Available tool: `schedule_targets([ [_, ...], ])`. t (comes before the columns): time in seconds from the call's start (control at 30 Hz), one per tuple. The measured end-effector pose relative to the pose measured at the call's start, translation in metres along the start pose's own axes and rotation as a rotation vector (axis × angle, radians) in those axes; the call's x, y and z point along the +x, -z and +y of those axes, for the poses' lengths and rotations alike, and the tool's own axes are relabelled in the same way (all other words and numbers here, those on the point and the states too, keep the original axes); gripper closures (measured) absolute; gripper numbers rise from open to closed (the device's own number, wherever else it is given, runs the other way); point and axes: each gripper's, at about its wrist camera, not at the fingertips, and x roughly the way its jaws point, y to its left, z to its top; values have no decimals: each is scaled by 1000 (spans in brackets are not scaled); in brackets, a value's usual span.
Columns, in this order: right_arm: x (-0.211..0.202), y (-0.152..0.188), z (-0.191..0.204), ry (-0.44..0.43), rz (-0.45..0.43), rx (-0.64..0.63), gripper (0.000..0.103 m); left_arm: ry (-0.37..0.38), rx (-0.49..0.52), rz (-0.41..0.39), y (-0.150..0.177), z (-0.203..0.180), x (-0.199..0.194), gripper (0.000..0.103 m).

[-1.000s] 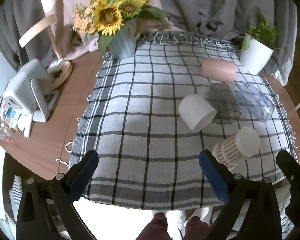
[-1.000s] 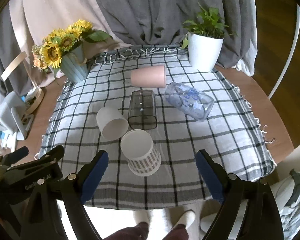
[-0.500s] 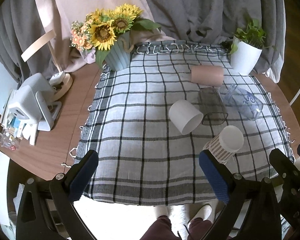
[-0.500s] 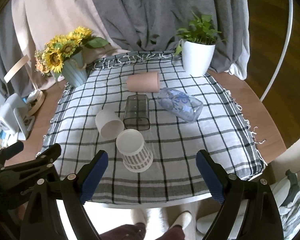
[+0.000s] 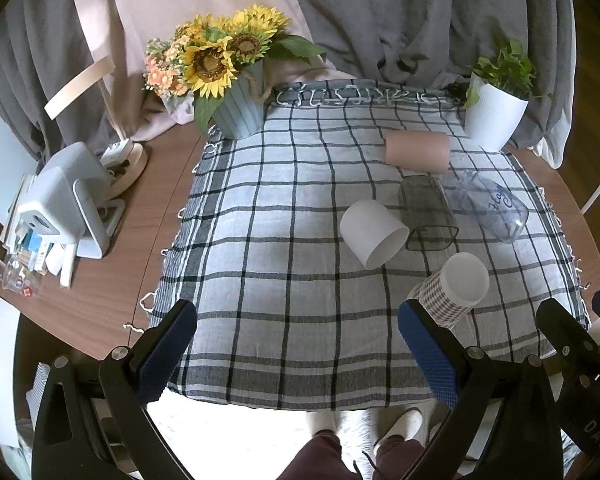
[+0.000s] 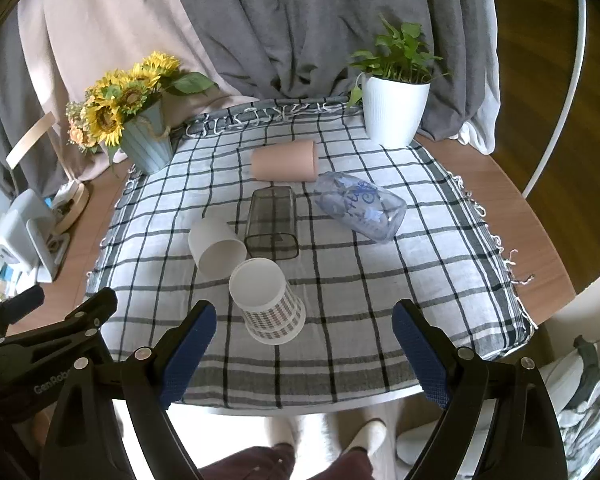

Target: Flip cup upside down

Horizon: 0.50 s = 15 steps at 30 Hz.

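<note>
A checked paper cup [image 5: 454, 292] [image 6: 268, 302] stands upside down near the front of the plaid cloth [image 5: 284, 216] [image 6: 380, 272]. A white cup [image 5: 372, 232] [image 6: 216, 246], a smoky clear cup [image 5: 426, 212] [image 6: 272, 222], a pink cup [image 5: 418, 151] [image 6: 285, 160] and a clear printed cup [image 5: 488, 206] [image 6: 360, 206] lie on their sides behind it. My left gripper [image 5: 298, 354] is open and empty above the table's front edge. My right gripper [image 6: 302, 354] is open and empty, just in front of the checked cup.
A sunflower pot [image 5: 236, 80] [image 6: 140, 120] stands at the cloth's back left, a white plant pot [image 5: 496, 114] [image 6: 394, 110] at the back right. A white device [image 5: 60, 200] and clutter sit on the wooden table's left side. Grey curtains hang behind.
Both grippers have pulled back and up from the table; the cups look farther away. The checked cup stays upside down. Both grippers stay open.
</note>
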Motion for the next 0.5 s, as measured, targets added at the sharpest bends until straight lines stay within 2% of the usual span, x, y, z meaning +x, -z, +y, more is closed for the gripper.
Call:
schedule_targets([
  [0.5, 0, 0, 1, 2, 2, 1, 13, -2, -3, 2, 0, 3, 1, 0],
])
